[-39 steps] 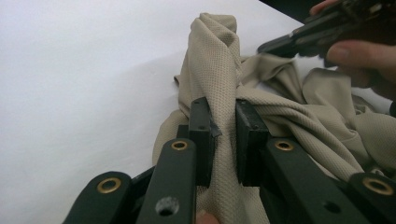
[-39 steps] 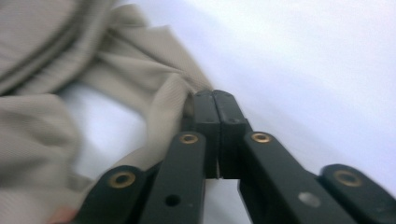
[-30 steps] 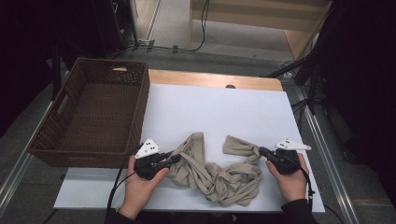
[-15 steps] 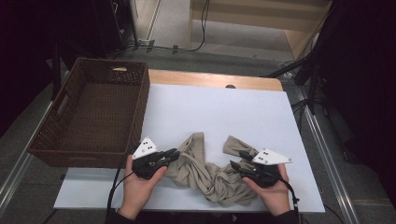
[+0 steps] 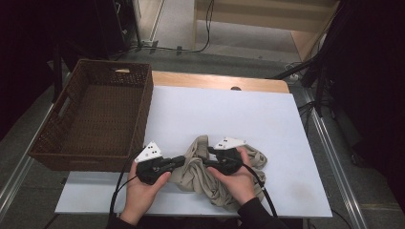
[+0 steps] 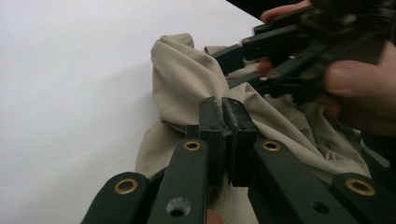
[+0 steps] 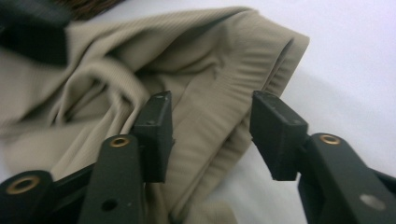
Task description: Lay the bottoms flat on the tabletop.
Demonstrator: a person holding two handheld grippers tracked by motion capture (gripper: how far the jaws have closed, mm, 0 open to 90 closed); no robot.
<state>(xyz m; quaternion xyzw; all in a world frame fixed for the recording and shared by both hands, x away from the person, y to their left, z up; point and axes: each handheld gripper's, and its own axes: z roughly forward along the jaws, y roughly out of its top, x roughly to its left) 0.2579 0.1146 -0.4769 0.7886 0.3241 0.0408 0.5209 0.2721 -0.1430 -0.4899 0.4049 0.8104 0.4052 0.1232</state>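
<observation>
A crumpled beige cloth [image 5: 195, 168] lies near the front edge of the white table [image 5: 215, 109]. My left gripper [image 5: 182, 161] is at the cloth's left end, and in the left gripper view its jaws [image 6: 223, 109] are pressed together against a raised fold of the cloth [image 6: 187, 79]. My right gripper [image 5: 208, 162] lies over the middle of the cloth, tips pointing left toward the left gripper. It is open in the right gripper view [image 7: 210, 116], with a ribbed hem of the cloth [image 7: 201, 60] between and beyond its pads. The right gripper [image 6: 226, 70] also appears in the left gripper view, held by a hand [image 6: 355, 79].
A brown wicker basket [image 5: 147, 100] stands at the table's left side, with nothing in it. Bare white table stretches behind and to the right of the cloth. A strip of wooden edge [image 5: 215, 81] runs along the table's far side.
The right gripper has moved left from the cloth's right end to its middle, close to the left gripper, and the cloth has bunched up narrower. The left gripper has hardly moved.
</observation>
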